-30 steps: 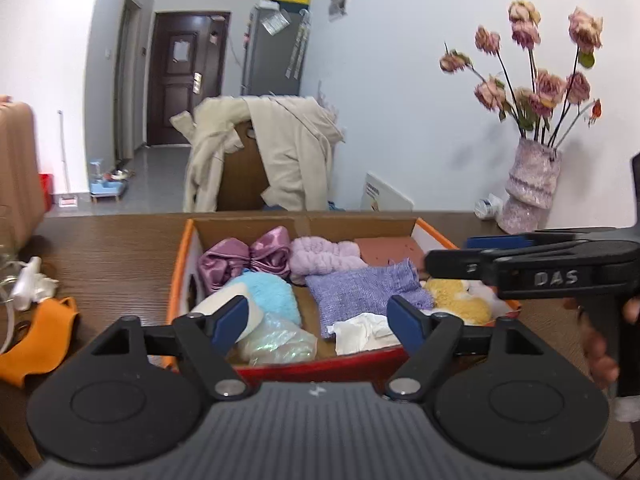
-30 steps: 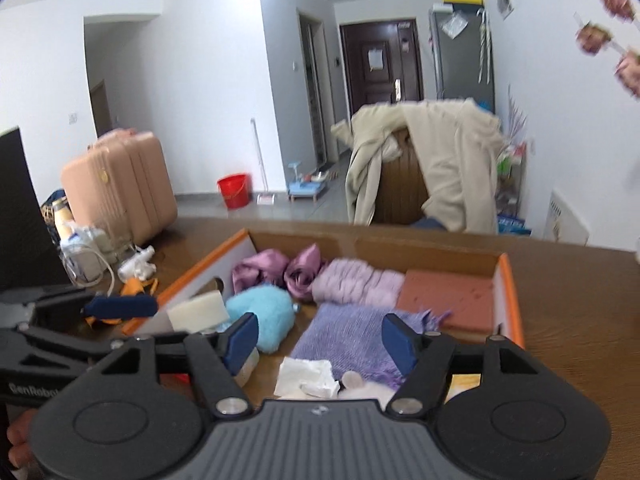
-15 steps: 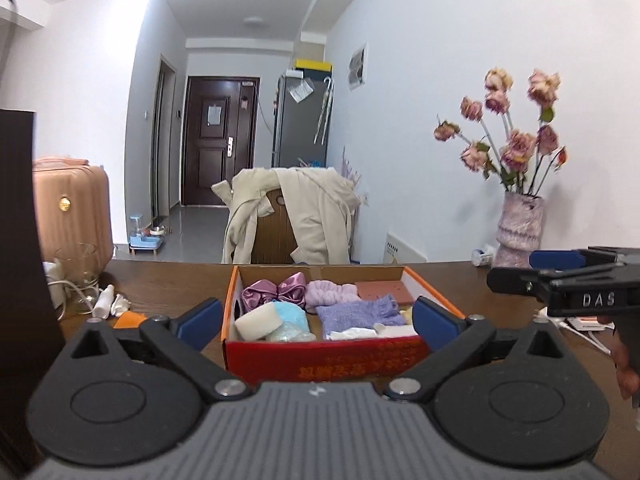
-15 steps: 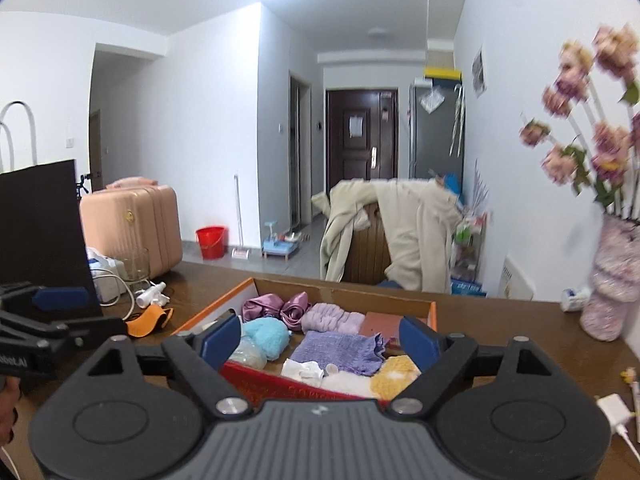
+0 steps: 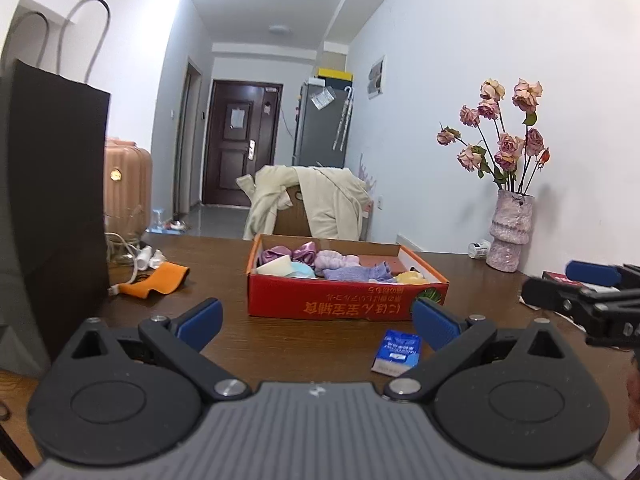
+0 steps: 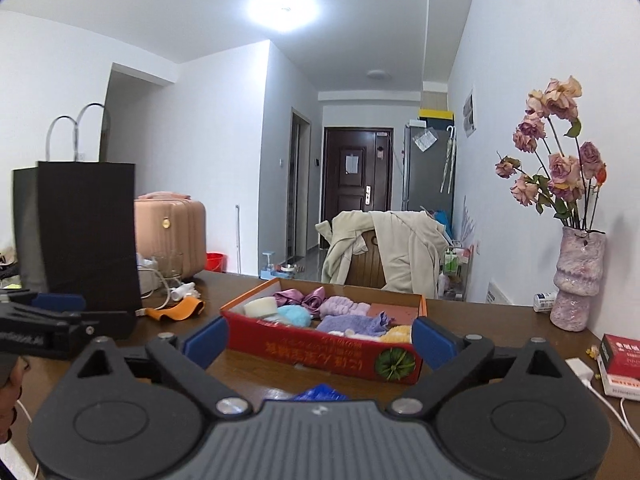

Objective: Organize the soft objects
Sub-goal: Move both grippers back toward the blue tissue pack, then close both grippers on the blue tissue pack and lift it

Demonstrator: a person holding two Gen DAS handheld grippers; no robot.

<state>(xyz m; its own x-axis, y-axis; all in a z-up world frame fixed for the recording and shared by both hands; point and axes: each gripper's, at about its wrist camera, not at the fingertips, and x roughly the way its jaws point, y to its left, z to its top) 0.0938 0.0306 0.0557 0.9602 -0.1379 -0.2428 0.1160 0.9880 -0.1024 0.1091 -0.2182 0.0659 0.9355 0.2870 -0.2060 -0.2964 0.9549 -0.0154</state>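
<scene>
Hovering well back from box (image 5: 347, 295), both claws spread, empty: left claw (image 5: 316, 322), right claw (image 6: 318, 344), jaws just opened wider. Soft items (image 6: 320, 312) inside box, 12 o'clock on worktop (image 5: 240, 344). Sorting apparently done; orange cloth (image 5: 154, 280) at 10 o'clock possibly next.

You face white walls (image 6: 208, 128) and a bright ceiling light (image 6: 283, 10). At the far end of the hallway stands a dark door (image 6: 357, 182), a grey fridge (image 6: 428, 168) to its right. Nearer, a chair (image 6: 368, 266) draped with a beige coat (image 6: 408, 248) sits behind your wooden table (image 5: 304, 344). Far left is a pink suitcase (image 6: 170, 232).
</scene>
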